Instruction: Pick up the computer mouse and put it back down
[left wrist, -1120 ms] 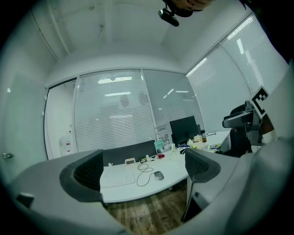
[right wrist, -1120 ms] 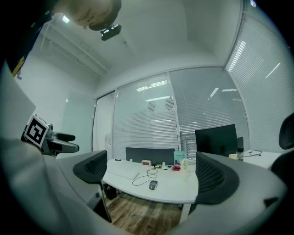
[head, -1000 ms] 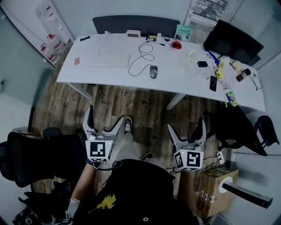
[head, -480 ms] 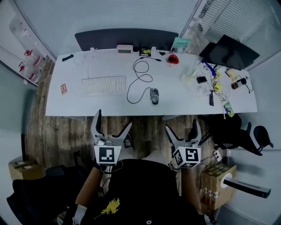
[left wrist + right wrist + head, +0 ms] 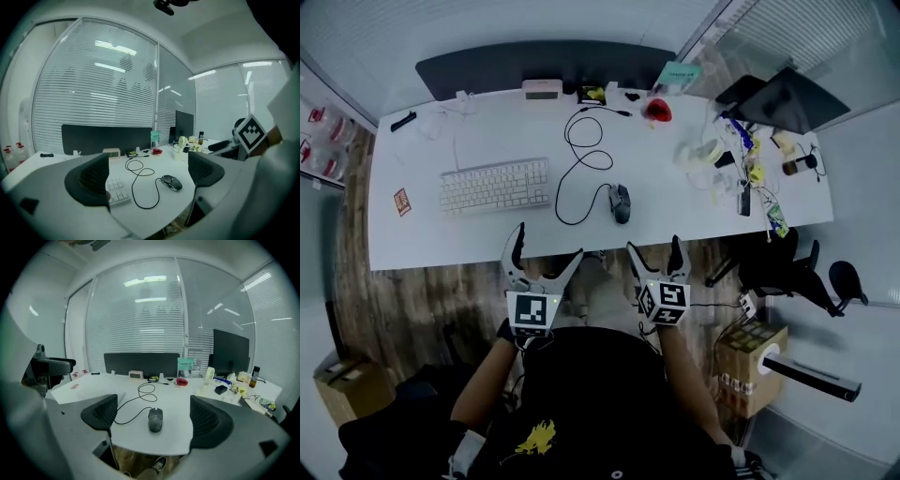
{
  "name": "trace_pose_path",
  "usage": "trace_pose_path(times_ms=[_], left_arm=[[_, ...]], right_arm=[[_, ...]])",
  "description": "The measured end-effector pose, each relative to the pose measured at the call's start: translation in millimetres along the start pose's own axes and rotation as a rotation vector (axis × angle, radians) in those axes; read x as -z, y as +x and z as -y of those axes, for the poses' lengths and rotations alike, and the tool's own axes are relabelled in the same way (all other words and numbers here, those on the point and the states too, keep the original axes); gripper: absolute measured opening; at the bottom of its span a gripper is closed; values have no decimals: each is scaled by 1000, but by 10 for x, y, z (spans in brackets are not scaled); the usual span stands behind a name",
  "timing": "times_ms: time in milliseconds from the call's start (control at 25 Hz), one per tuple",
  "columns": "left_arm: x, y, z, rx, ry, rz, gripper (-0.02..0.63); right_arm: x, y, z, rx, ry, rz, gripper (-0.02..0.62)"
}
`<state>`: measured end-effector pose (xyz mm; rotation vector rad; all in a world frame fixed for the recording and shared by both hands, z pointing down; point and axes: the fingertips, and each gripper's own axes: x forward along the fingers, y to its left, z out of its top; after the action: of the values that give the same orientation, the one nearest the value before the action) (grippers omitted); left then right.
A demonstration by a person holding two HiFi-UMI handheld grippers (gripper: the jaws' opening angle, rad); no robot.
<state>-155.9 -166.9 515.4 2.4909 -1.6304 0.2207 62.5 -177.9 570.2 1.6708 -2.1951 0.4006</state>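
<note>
A dark grey computer mouse point(image 5: 621, 202) lies on the white desk point(image 5: 469, 246) near its front edge, its black cable point(image 5: 581, 159) looping toward the back. My left gripper point(image 5: 547, 246) is open just short of the desk edge, left of the mouse point(image 5: 172, 182). My right gripper point(image 5: 653, 248) is open a little in front of the mouse point(image 5: 155, 419), which lies straight ahead between its jaws' lines but well beyond them. Its jaws have just been closing partway, with nothing between them. Neither gripper touches anything.
A white keyboard point(image 5: 495, 186) lies left of the mouse. A dark partition point(image 5: 544, 67) runs along the desk's back. Clutter, a red object point(image 5: 656, 111) and a monitor point(image 5: 778, 98) fill the right end. A cardboard box point(image 5: 750, 361) stands on the floor at right.
Both grippers have moved forward from over the floor to the desk's front edge, and the desk now looks nearer. The right gripper's jaws stand somewhat narrower than before.
</note>
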Motion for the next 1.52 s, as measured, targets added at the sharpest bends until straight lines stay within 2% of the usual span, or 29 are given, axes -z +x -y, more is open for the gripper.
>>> trace_pose_path(times_ms=[120, 520, 800, 840, 880, 920, 1040, 1200, 1280, 1440, 1520], left_arm=[[202, 289, 11, 29, -13, -97, 534], [440, 1189, -173, 12, -16, -202, 532], [527, 1561, -301, -1, 16, -262, 532], [509, 1578, -315, -4, 15, -263, 532], [492, 1584, -325, -5, 15, -262, 532], [474, 1578, -332, -4, 16, -258, 532], [411, 1488, -358, -5, 25, -242, 532], [241, 1252, -447, -18, 41, -210, 532], [42, 1102, -484, -18, 36, -154, 532], [-528, 823, -527, -24, 35, 28, 532], [-717, 642, -541, -27, 59, 68, 532]], right_arm=[[264, 415, 37, -7, -15, -74, 469], [949, 1697, 223, -41, 25, -272, 441], [1388, 2211, 310, -46, 35, -383, 372], [1416, 2240, 310, -45, 30, -392, 352], [1423, 2262, 308, -46, 23, -397, 301], [1411, 2273, 304, -48, 14, -399, 295], [1287, 2205, 310, -40, 12, -377, 285], [830, 1962, 351, -5, -3, -282, 281], [535, 1776, 336, 3, 2, -217, 279], [-220, 1328, 252, 9, 15, -46, 279], [-594, 1037, 185, 10, 10, 42, 279]])
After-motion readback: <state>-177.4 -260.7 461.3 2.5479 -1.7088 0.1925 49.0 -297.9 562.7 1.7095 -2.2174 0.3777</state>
